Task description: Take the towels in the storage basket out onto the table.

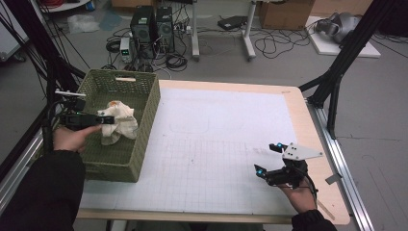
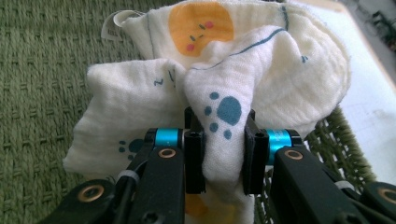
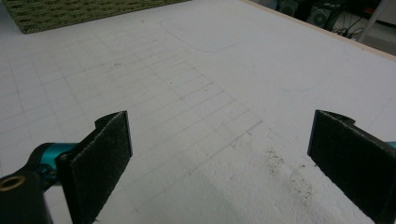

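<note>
- Left gripper (image 1: 107, 120): in the high view it is sitting at the left of the frame, over the green woven basket (image 1: 149, 110), with the person's left hand (image 1: 72, 138) gripping it from below.
- Its jaws are closing tight on a bunched fold of the cream cloth (image 1: 120, 122); in the left gripper view (image 2: 219, 156) the fold with the blue paw print is pinched between the two black pads at centre frame.
- Cloth (image 2: 243, 65): it is hanging crumpled inside the basket, near the basket's right wall in the high view. An orange sun face is showing at the top centre of the left gripper view, and a small tag at the upper left of the cloth.
- Whether the cloth's lower part is touching the basket floor cannot be told.
- Right gripper (image 1: 267, 158): it is resting low at the lower right of the high view, above the white gridded mat (image 1: 216, 144), well apart from the basket.
- Its jaws are standing wide open and holding nothing; in the right gripper view (image 3: 219, 149) the two pads are sitting at the lower left and lower right of the frame, with bare mat (image 3: 196, 84) between them.
- Dark specks are lying on the mat at the lower centre-right of that view.
- A corner of the basket (image 3: 70, 11) is showing at the upper left of the right gripper view.
</note>
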Demonstrator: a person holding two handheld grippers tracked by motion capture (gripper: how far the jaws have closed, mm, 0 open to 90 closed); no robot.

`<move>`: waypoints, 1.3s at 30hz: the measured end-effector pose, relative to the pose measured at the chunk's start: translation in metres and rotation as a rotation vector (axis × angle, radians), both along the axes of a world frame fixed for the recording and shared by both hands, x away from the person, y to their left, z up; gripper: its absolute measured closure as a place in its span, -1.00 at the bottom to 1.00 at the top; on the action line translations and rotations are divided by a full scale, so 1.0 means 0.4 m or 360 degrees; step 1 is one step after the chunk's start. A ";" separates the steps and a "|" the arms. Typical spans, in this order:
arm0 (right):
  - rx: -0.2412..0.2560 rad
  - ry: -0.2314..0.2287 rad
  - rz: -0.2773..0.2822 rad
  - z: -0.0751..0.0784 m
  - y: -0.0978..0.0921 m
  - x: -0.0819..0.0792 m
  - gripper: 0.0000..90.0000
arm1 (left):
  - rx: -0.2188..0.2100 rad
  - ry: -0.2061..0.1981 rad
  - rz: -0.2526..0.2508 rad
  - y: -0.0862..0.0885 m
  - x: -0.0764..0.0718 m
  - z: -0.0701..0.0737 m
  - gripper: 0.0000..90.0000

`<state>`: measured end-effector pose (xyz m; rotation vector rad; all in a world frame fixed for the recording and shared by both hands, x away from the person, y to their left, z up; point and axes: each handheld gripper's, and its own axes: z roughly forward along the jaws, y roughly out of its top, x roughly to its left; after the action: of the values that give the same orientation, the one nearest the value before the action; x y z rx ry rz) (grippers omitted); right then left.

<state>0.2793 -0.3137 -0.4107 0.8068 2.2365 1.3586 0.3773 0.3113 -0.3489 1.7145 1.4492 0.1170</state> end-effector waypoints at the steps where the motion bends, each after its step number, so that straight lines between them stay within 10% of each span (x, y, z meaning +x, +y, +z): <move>1: 0.0000 0.0000 0.0000 0.000 0.000 0.000 -0.88 | -0.0013 -0.0003 -0.0001 0.001 -0.001 0.000 0.67; 39: 0.0006 0.0003 -0.0004 0.000 -0.001 0.002 -0.88 | -0.0578 -0.0142 -0.0003 0.022 -0.013 0.033 0.67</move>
<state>0.2800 -0.3141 -0.4107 0.8124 2.2342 1.3618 0.3722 0.3200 -0.3358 1.3971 1.3118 -0.0675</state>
